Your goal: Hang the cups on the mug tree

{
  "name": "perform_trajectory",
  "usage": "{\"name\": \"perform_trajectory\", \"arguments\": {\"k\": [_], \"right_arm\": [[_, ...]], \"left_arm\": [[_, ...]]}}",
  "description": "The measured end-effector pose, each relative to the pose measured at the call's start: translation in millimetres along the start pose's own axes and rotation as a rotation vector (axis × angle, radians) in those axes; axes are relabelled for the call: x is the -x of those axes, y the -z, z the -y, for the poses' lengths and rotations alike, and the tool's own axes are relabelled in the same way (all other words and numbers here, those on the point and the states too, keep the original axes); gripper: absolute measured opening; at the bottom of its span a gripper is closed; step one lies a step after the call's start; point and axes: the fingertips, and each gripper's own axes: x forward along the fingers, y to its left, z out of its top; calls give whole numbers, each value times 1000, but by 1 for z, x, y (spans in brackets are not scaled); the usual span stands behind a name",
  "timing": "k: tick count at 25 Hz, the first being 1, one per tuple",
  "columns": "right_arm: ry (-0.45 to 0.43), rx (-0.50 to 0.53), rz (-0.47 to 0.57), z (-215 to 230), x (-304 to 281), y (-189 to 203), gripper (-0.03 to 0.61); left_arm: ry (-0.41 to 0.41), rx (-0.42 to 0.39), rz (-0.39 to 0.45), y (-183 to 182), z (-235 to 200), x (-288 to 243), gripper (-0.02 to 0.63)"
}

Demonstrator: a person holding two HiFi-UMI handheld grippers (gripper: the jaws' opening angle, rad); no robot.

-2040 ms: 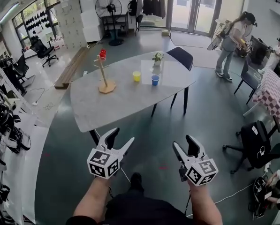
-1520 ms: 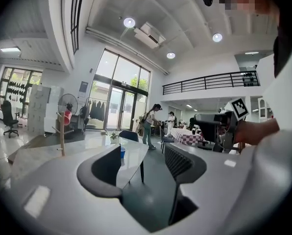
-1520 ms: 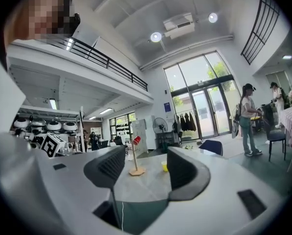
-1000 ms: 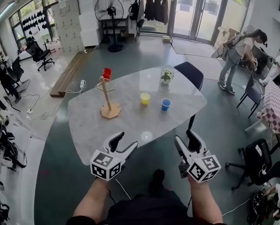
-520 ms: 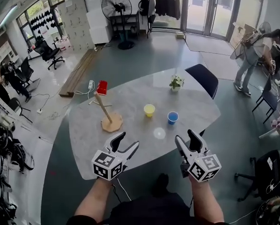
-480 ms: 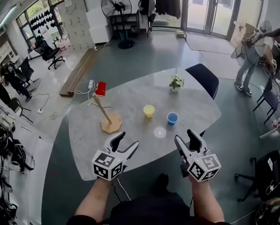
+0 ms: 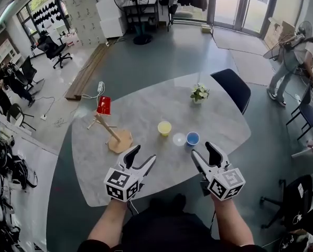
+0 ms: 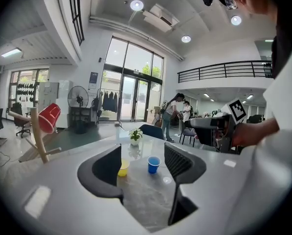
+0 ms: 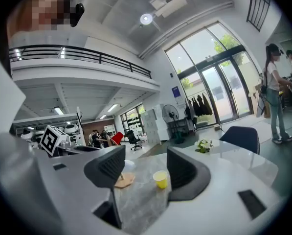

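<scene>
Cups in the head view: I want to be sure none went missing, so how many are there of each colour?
Red cup: 1
Yellow cup: 1
Blue cup: 1
Total: 3

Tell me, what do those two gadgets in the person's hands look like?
The left gripper and right gripper are alike. Each has two curved black jaws with ribbed pads on a pale grey body, and carries a white cube printed with black square markers. The forearms are unsleeved, and the person wears dark clothing.
</scene>
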Motion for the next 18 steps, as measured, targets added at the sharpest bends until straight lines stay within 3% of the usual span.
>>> {"name": "perform_trajectory", "arguments": {"k": [4, 9, 18], "right_arm": [[18, 44, -48, -10, -22, 5, 270], [73, 95, -88, -26, -34, 8, 270], [154, 100, -143, -13, -42, 36, 270]], "left_arm": [[6, -1, 15, -1, -23, -2, 281], [41, -62, 0, 2, -35, -2, 282], [108, 5, -27, 22, -47, -25, 282]]}}
